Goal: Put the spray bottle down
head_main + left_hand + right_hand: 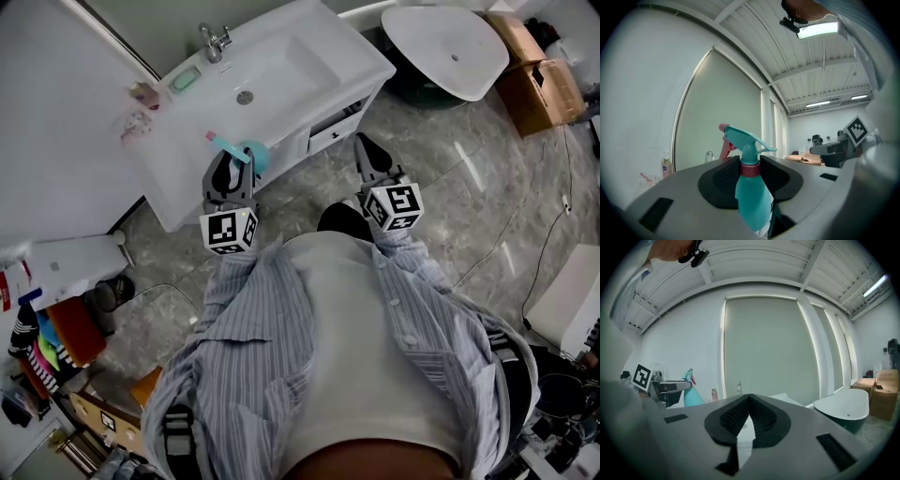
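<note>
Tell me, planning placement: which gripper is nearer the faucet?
Left. The left gripper, holding the spray bottle, faces the faucet across the basin; the right gripper is off the vanity's corner, over floor.

A pale grey marbled floor runs under a white bench with a sunken basin and a chrome tap, set against a plain white wall. Beside the bench stands a white freestanding bathtub, with brown cardboard boxes just past it and thin cables trailing over the tiles. Behind the bench a tall pale-green window blind fills the space between white frames, and the ceiling overhead is of white slatted panels crossed by beams, with long strip lights glowing.
</note>
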`<state>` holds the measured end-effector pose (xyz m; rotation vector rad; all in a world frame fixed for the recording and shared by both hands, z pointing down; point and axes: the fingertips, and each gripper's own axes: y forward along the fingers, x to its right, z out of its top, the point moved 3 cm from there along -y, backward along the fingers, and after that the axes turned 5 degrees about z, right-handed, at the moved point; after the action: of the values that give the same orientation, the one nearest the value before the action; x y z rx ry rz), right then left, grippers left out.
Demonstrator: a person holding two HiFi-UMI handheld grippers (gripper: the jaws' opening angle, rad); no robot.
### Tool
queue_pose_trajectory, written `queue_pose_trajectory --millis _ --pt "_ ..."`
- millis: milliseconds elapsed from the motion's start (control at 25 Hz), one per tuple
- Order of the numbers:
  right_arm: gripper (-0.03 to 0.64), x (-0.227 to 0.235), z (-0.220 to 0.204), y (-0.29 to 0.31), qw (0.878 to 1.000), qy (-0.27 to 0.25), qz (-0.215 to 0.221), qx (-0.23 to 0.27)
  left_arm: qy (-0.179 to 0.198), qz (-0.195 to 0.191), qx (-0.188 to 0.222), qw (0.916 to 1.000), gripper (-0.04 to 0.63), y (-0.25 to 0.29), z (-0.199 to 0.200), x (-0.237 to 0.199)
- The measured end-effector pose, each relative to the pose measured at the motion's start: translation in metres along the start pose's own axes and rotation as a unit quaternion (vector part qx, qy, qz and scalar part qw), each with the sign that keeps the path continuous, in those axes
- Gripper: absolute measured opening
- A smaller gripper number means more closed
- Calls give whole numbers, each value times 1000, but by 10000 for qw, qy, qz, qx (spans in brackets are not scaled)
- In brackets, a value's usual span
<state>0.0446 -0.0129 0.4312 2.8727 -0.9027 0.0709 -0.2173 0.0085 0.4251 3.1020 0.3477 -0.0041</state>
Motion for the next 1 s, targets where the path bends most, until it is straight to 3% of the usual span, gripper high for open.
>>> queue_pose_trajectory --millis 200,480,1000 --pt "15 14 0 25 10000 44 69 -27 -159 85 -73 9998 133 22 -5 -9" --pt "15 56 2 93 9995 77 321 12 -52 468 -92 9988 133 74 -8 -30" --pt "15 169 17 253 9951 161 941 -251 0 815 -351 9961 133 254 -9 -46"
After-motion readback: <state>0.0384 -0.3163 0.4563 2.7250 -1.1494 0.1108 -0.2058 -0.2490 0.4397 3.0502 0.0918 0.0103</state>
